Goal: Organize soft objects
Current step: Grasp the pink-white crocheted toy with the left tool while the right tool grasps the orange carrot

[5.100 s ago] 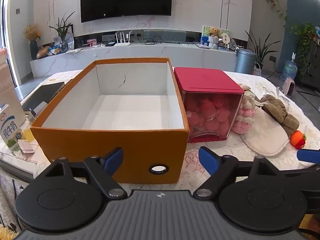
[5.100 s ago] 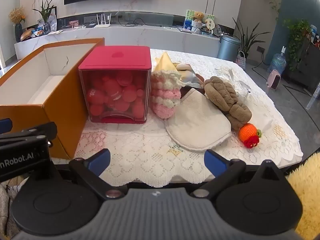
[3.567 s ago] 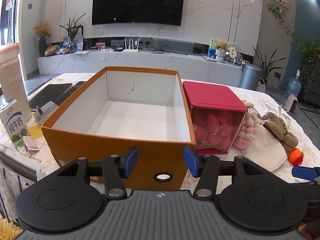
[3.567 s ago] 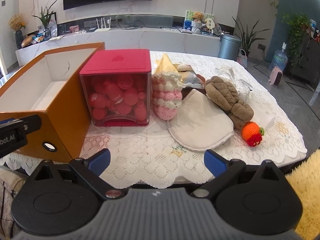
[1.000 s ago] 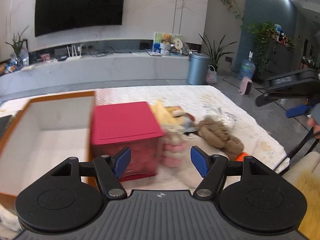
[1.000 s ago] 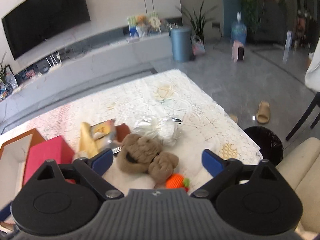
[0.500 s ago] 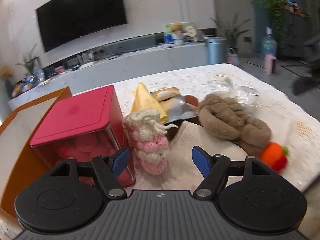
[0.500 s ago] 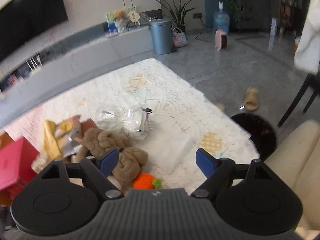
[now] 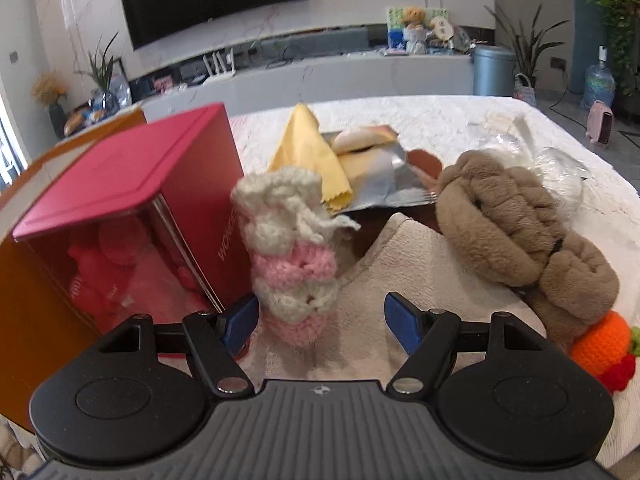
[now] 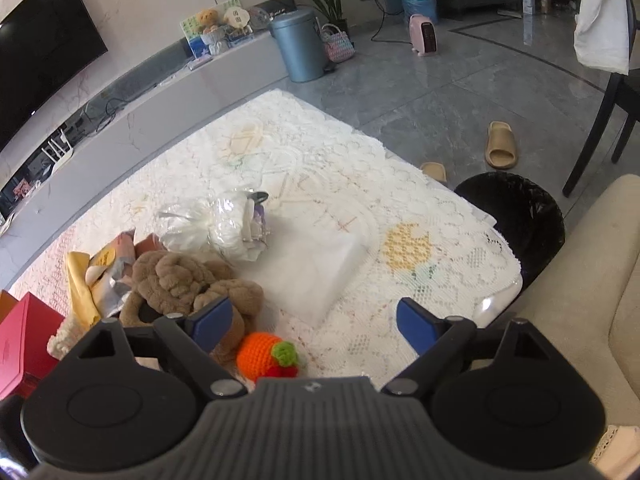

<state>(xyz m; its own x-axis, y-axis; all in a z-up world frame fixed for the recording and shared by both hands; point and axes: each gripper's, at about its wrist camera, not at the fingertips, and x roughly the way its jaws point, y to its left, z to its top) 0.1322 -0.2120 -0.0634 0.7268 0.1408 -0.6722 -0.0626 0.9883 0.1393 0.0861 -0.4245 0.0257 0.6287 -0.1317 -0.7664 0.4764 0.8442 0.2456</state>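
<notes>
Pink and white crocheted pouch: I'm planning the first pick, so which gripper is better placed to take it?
Left. The pink and white crocheted pouch stands right ahead of the open left gripper. The right gripper, jaws opening, faces bare tablecloth.

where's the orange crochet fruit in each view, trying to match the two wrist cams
Left wrist: orange crochet fruit at the far right edge, low, below the brown plush.
Right wrist: low centre-left, just right of the left fingertip.
Shared landmark: the brown plush, touching the fruit in both.
</notes>
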